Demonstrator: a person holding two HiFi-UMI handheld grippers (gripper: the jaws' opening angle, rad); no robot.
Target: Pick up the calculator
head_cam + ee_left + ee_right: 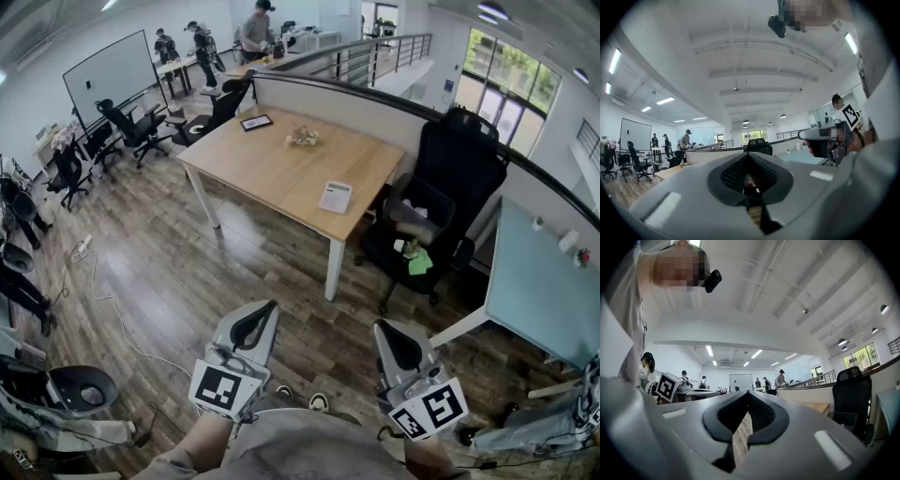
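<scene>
The calculator (pixel 336 196), a small white slab, lies flat near the right front edge of the wooden table (pixel 272 169) in the head view. Both grippers are held close to the person's body, well short of the table and over the wooden floor. My left gripper (pixel 258 317) is shut with nothing between its jaws, and in the left gripper view (pixel 749 180) it points level across the room. My right gripper (pixel 394 337) is also shut and empty, and in the right gripper view (pixel 746 420) its jaws meet. Neither gripper view shows the calculator.
A dark tablet (pixel 256 122) and a small crumpled object (pixel 303 138) lie further back on the table. A black office chair (pixel 441 202) stands to the table's right, beside a pale blue table (pixel 544 281). More chairs (pixel 131 127) stand at left, a cable (pixel 103 291) runs over the floor, and people stand at the back.
</scene>
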